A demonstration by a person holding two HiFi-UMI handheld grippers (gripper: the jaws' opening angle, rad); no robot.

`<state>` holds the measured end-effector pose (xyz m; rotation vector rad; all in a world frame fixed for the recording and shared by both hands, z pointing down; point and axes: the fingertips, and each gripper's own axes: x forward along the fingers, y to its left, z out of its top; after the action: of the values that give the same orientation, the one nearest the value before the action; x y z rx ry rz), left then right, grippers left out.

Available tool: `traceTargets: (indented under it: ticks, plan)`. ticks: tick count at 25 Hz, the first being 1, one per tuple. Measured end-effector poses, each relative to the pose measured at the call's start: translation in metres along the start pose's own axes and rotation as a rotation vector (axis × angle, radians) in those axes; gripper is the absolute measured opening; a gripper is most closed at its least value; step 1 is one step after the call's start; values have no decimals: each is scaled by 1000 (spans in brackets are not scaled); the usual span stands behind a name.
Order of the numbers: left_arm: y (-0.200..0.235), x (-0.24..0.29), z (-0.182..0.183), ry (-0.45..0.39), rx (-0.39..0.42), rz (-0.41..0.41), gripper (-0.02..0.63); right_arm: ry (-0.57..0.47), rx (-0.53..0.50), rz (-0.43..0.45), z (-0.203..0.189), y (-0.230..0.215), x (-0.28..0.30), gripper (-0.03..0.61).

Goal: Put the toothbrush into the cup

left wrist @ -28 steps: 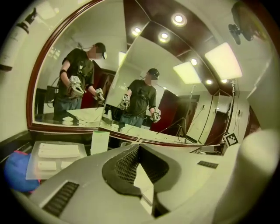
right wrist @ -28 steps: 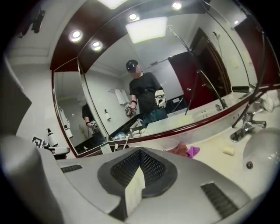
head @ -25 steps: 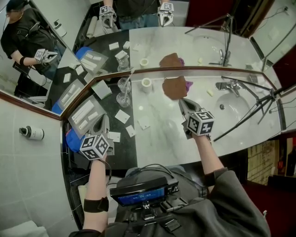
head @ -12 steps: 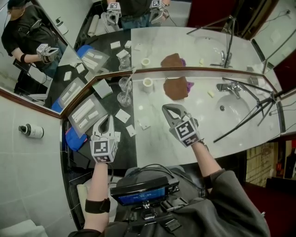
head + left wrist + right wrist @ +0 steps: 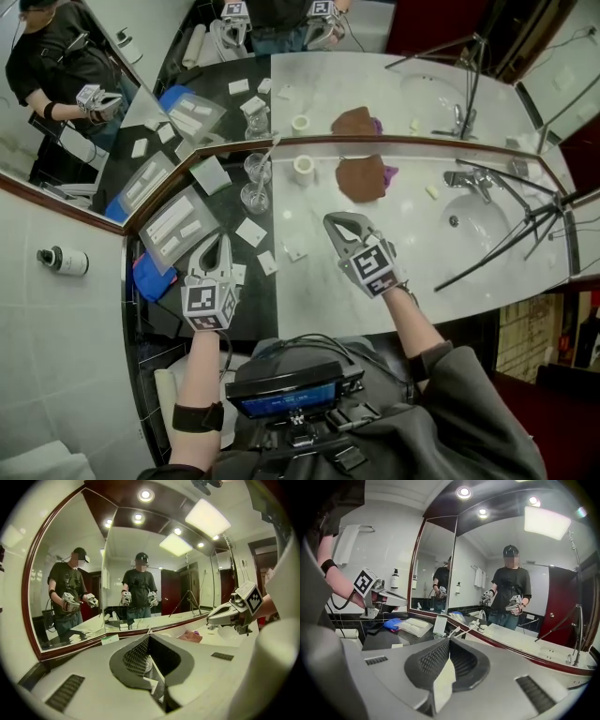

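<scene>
head view steeply downward, other two level, sharing mirror (image 5: pixel 93 541)

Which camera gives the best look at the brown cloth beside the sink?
The head view: the brown cloth shows whole, from above. The left gripper view catches only a low sliver past its jaws; the right gripper view misses it.
</scene>
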<state>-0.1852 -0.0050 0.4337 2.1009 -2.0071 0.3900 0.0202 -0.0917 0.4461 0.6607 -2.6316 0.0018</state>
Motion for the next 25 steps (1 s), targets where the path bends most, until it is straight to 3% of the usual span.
traceTargets:
  ticks: [11, 17, 25]
  plan:
    - [4, 13, -8, 20, 36, -7, 2, -15, 208, 68, -6, 7, 96, 147]
    - [17, 25, -20, 27, 38, -11, 2, -10, 412, 42, -25, 7, 161, 157]
    - [33, 43, -34, 15, 47, -29, 2, 19, 594, 8, -39, 7, 224, 186]
